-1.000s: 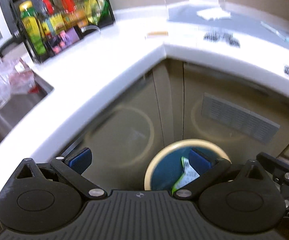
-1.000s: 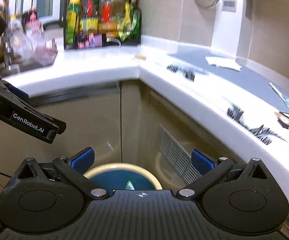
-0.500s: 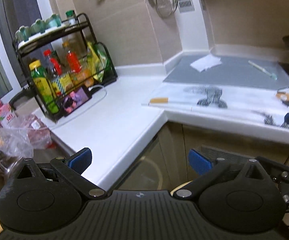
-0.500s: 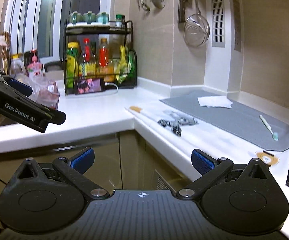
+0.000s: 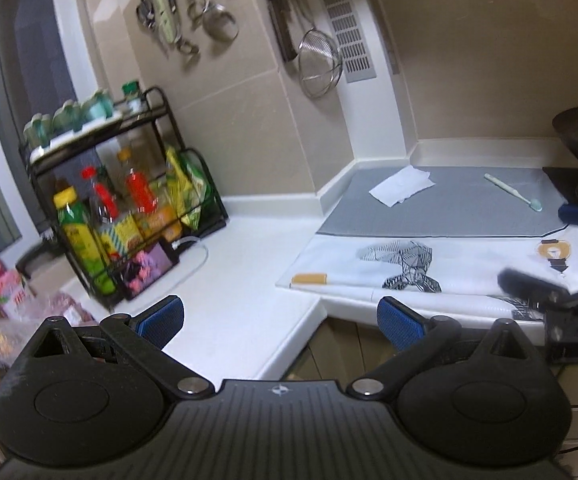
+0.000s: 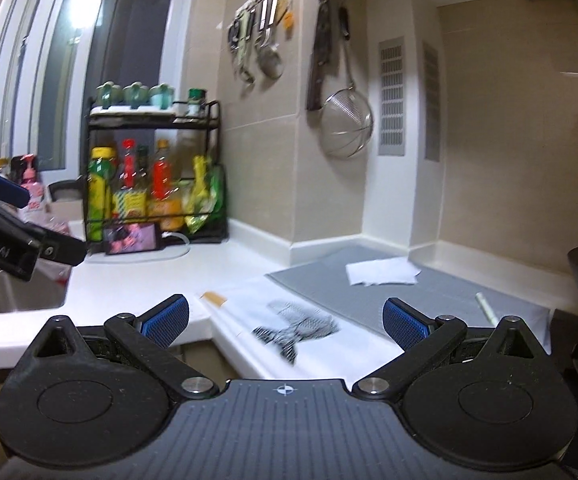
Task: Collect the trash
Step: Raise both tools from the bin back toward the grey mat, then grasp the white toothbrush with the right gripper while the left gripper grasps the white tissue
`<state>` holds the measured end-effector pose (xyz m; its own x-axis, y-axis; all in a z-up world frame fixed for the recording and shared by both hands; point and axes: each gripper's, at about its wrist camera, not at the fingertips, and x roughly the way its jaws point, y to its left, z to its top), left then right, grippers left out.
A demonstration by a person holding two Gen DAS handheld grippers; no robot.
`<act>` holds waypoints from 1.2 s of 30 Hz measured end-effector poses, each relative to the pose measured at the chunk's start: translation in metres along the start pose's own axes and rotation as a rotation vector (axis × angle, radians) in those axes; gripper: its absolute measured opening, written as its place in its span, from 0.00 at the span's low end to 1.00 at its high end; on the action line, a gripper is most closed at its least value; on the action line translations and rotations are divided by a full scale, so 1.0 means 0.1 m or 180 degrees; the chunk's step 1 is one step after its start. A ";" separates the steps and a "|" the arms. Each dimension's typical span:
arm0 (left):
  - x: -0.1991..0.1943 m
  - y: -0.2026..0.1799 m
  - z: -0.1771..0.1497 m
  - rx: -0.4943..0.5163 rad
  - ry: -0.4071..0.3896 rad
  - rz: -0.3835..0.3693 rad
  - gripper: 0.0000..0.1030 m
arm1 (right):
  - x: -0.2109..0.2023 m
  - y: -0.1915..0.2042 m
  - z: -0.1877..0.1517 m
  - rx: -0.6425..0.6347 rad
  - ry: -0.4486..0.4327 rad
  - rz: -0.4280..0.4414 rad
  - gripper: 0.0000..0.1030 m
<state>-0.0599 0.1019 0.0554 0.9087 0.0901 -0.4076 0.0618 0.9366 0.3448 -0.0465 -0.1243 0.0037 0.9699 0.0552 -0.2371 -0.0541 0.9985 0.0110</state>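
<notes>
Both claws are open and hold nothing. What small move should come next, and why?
Probably move the right claw forward toward the white tissue lying on the grey mat. It is loose trash, and this claw faces it.

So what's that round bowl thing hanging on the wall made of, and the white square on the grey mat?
The hanging strainer looks like shiny metal wire mesh: it glints and you can see through it. The white square looks like thin, soft paper, probably a tissue or napkin, matte with creases. The grey mat looks rubbery, though that's unclear.
</notes>
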 end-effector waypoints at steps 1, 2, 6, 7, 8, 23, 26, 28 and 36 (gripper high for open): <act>0.03 -0.03 0.02 0.0040 -0.0008 0.0017 1.00 | 0.03 -0.03 0.01 0.0015 -0.0013 -0.0023 1.00; 0.08 -0.07 0.03 0.0077 -0.0007 0.0020 1.00 | 0.07 -0.06 0.01 0.0030 -0.0017 -0.0049 1.00; 0.26 -0.16 0.12 0.0161 0.0034 -0.0027 1.00 | 0.27 -0.25 0.04 0.0106 -0.0005 -0.0204 1.00; 0.31 -0.18 0.14 0.0178 0.0037 -0.0037 1.00 | 0.33 -0.32 0.05 0.0131 0.0002 -0.0259 1.00; 0.37 -0.20 0.16 0.0191 0.0044 -0.0044 1.00 | 0.41 -0.40 0.05 0.0159 0.0009 -0.0318 1.00; 1.04 -0.35 0.37 0.0208 0.0327 -0.0096 1.00 | 2.03 -2.09 -0.30 0.1216 0.0823 -0.1595 1.00; 1.15 -0.34 0.40 0.0205 0.0383 -0.0038 1.00 | 2.32 -2.29 -0.36 0.1340 0.0950 -0.1740 0.99; 1.23 -0.33 0.43 0.0181 0.0407 0.0021 1.00 | 2.50 -2.41 -0.40 0.1369 0.1049 -0.1808 0.99; 1.68 -0.37 0.77 -0.0049 0.0061 -0.0003 1.00 | 2.90 -2.52 -0.46 0.1182 0.1346 -0.1948 1.00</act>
<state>0.1218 0.0568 0.0392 0.9006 0.0954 -0.4241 0.0563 0.9418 0.3314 0.2373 -0.3604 -0.1125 0.6275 -0.4293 -0.6496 0.6076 0.7917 0.0639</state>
